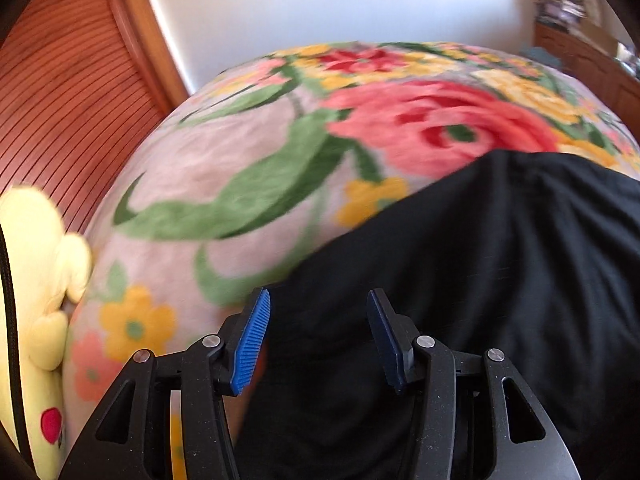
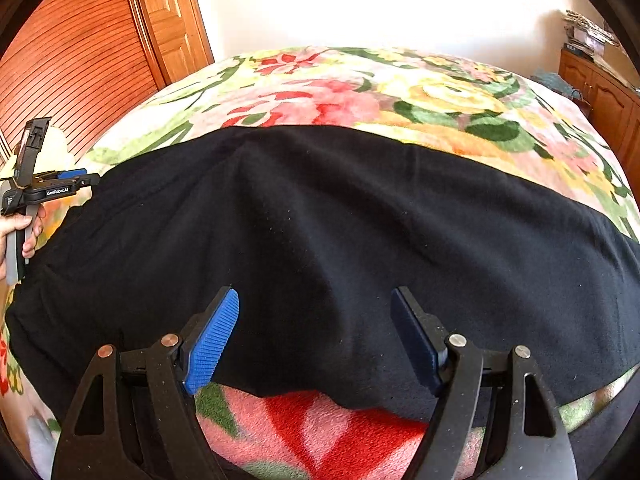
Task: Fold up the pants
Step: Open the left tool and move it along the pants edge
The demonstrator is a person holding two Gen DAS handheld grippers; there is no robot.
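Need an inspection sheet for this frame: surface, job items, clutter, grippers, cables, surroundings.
Surface: bed under a floral blanket.
Job's things: black pants spread flat across the blanket, lightly creased, no fold visible.
Clutter: yellow plush toy at the bed's left edge.
Grippers: left hand-held gripper open over the pants' left end; right hand-held gripper open over their near edge; neither holds cloth.
Cables: nothing seen.
Surroundings: louvred wooden door, white wall, wooden cabinet with stacked items on top.
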